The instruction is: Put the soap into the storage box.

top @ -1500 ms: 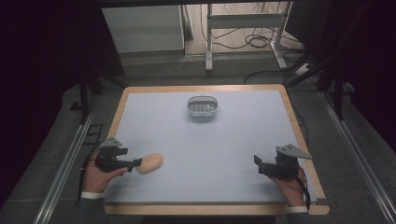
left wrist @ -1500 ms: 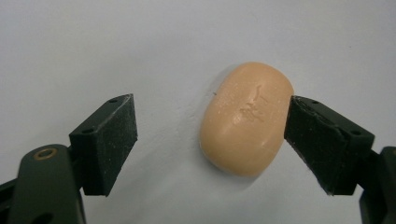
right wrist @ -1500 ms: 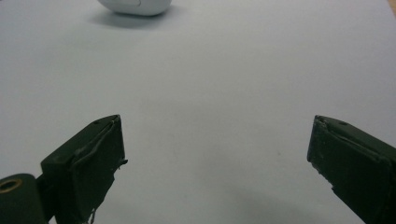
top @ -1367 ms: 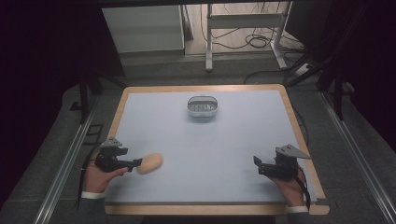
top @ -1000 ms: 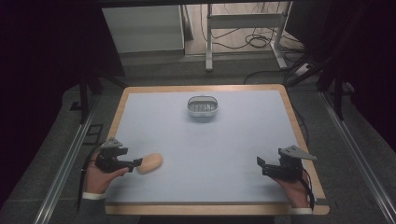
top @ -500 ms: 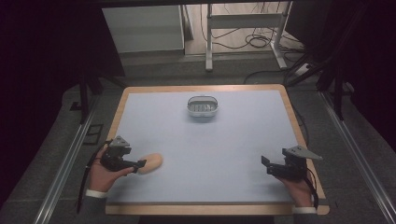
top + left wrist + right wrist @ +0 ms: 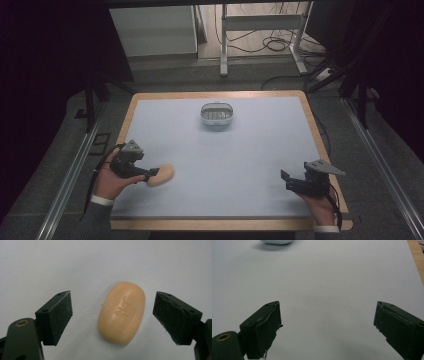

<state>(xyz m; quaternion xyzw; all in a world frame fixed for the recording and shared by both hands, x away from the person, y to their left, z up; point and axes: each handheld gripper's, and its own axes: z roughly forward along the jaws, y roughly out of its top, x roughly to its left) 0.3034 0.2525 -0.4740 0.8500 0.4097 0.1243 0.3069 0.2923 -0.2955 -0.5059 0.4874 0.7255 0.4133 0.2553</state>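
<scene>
My left gripper (image 7: 113, 317) has just spread wide, freeing the soap (image 7: 121, 312) between its jaws; it lies released on the desk (image 7: 250, 165).

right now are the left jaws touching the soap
Apart. The left gripper view shows the soap lying on the table with bare table on both sides between it and the left gripper, whose jaws stand open.
</scene>
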